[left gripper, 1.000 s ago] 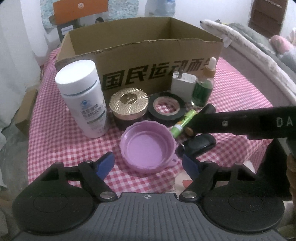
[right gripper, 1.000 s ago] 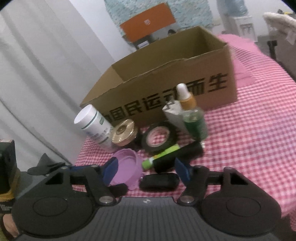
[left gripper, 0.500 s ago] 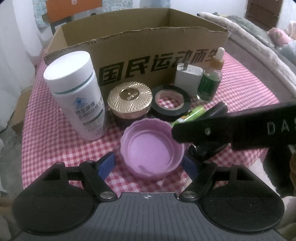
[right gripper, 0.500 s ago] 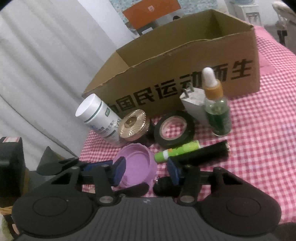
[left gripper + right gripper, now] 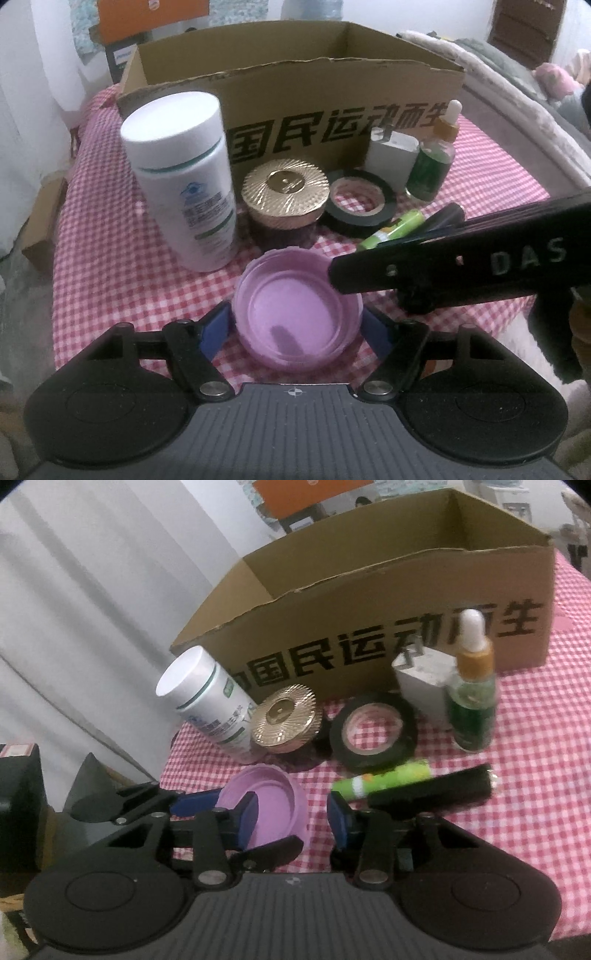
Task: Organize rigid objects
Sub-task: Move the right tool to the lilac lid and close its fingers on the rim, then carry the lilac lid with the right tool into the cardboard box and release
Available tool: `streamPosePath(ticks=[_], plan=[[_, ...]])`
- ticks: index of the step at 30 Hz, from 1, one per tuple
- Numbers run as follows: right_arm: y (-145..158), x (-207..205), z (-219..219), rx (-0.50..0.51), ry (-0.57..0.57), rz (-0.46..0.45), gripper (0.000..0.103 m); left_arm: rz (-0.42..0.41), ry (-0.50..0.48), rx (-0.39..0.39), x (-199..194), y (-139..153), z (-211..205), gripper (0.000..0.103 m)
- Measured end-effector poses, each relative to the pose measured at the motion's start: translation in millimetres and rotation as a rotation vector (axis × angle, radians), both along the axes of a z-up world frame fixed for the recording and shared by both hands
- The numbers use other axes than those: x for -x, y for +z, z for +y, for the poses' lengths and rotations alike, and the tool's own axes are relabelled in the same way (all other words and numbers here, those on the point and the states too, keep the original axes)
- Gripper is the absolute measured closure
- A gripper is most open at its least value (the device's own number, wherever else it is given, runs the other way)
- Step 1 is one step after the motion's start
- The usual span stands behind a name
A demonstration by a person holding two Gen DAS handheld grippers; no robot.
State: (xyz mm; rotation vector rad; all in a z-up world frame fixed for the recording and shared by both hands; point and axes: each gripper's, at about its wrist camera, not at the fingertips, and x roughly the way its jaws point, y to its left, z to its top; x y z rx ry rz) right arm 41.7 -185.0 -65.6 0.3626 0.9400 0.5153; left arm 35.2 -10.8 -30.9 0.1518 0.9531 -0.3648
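Progress: early, by the look of it. The box (image 5: 295,92) stands open at the back of the table (image 5: 110,258); as much of its inside as shows is bare, though its floor is hidden. Every item in view sits outside it on the checked cloth: white bottle (image 5: 184,177), gold-lidded jar (image 5: 285,195), tape roll (image 5: 357,201), white charger (image 5: 391,158), dropper bottle (image 5: 434,162), green tube (image 5: 393,229), black tube (image 5: 432,786) and purple lid (image 5: 297,314). Judged remaining: all of them to be sorted, presumably into the box.

Left tool (image 5: 298,326): jaws wide and closing, one blue pad at each side of the purple lid. The pads stand at the rim or just off it; contact cannot be confirmed, and the lid rests on the cloth, not lifted.

Right tool (image 5: 293,823): jaws about half apart and closing. Between them, low and partly hidden by the tool body, lies a dark object that cannot be identified. The right pad sits just by the near end of the green tube; the left pad overlaps the lid's far rim in the right wrist view. No grip is visible. In the left wrist view this tool's arm crosses above the lid's right edge.
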Motion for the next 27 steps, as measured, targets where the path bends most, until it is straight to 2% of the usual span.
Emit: streamPosePath(ticks=[5,9,10,11,17,23,27], plan=[[-2,-5,16,0.025,0.041,0.008,0.061,-0.011,0.004,-0.007,-1,0,4,0.02],[-4,-10,24,0.054,0.059,0.015,0.062,-0.015,-0.003,0.003,-2,-2,6,0.021],[-5,-10,24,0.059,0.061,0.016,0.064,-0.021,-0.005,0.005,-2,-2,6,0.026],[-5,-11,25,0.063,0.063,0.018,0.069,-0.025,-0.005,0.007,-2,-1,7,0.027],[-8,-9,27,0.067,0.067,0.033,0.079,-0.053,0.002,0.004,3,2,9,0.027],[2,-1,36,0.071,0.081,-0.012,0.082,-0.125,0.009,-0.004,18,22,9,0.028],[26,11,40,0.079,0.105,-0.083,0.081,-0.198,0.025,-0.006,29,49,13,0.027]])
